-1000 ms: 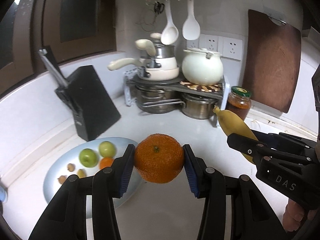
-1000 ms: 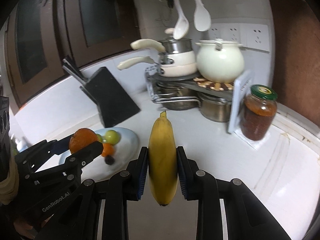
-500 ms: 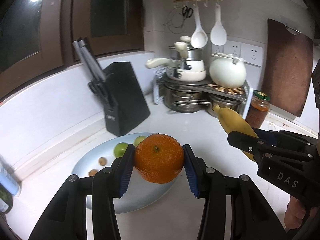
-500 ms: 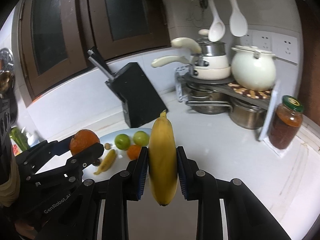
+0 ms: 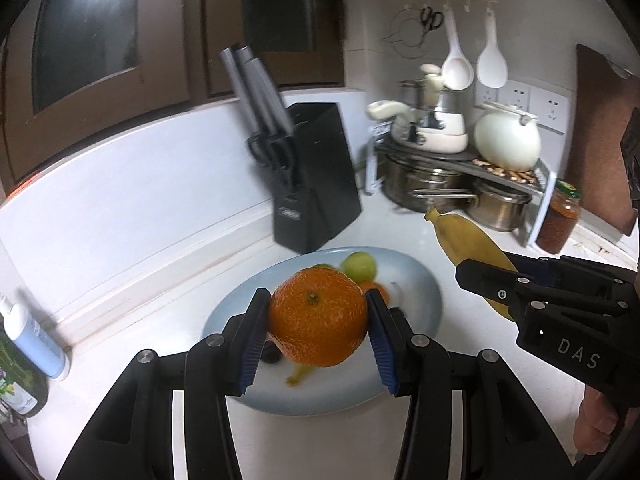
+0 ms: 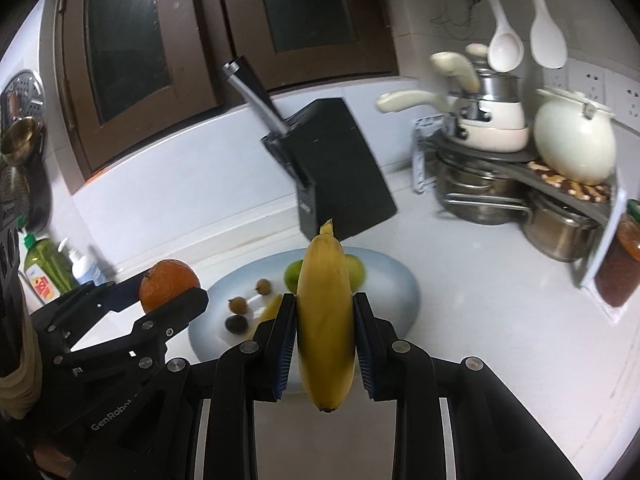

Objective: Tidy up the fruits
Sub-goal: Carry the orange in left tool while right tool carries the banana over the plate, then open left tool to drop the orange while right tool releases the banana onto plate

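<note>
While you carry both fruits toward the plate (image 5: pixel 424 280), the job is only partly done. Your left gripper (image 5: pixel 318 330) is clenched on the orange (image 5: pixel 318 322), with a blue pad pressing on each side of it, and the orange hangs in the air above the near part of the plate. Your right gripper (image 6: pixel 325 338) is grasping the banana (image 6: pixel 326 320) around its middle, the stem end pointing away from you, and it also hangs over the near edge of the plate, not touching it.

On the plate you already have some fruit: two green apples (image 6: pixel 294 274), something small and orange (image 5: pixel 380 290), a few small brown fruits (image 6: pixel 237 305) and a small yellow piece that is too blurred to name. So I judge that this part is finished, and the orange and the banana are left. There is free space at the right and near side of the plate for them. Whether more fruit waits elsewhere, these views do not show. A black knife block (image 5: pixel 316 184) stands just behind the plate, so keep the grippers low and short of it.
</note>
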Motion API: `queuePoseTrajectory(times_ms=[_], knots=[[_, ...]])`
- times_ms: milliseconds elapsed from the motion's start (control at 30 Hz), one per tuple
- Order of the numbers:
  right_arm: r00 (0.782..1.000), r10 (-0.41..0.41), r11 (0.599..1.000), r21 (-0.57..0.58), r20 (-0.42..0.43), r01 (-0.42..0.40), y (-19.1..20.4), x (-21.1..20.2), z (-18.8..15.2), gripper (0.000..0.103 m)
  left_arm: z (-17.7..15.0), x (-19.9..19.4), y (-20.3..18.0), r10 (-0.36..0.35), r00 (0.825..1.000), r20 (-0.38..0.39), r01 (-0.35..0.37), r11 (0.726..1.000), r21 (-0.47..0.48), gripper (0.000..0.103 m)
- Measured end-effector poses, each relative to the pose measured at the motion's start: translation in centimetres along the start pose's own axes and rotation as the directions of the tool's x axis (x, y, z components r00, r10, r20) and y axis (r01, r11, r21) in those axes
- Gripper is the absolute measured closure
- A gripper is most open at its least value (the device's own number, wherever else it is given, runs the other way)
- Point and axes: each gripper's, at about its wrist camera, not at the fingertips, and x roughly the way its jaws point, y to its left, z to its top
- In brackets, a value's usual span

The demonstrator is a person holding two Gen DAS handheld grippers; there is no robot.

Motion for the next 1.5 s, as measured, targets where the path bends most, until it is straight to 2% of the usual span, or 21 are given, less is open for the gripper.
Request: queuePoseTrajectory(times_ms=[333, 667, 1267, 1500], knots=[[0.997, 0.041, 0.999, -0.006, -0.065, -0.041, 2.6, 4.2, -0.3, 0.074, -1.5, 2.2, 3.3, 0.037, 0.998, -0.05, -0.037, 0.999, -0.013, 0.056], [0.991, 0.056, 0.998, 0.039, -0.122, -0.052, 3.6, 8.6, -0.9, 0.074, -3.1, 5.4, 5.9, 0.052, 0.993, -0.108, -0.055, 0.998, -0.023, 0.056], [0.967, 0.056, 0.998, 0.035, -0.247, -0.049, 4.1, 14.8, -2.4, 0.074, -5.4, 9.7, 7.9, 0.053, 0.979, -0.196, -0.058, 0.998, -0.024, 0.056], [0.965, 0.048, 0.999, 0.016, -0.258, -0.046, 4.3, 15.7, -2.7, 0.074, -5.8, 10.8, 8.1, 0.047, 0.975, -0.217, -0.054, 0.998, -0.03, 0.056]])
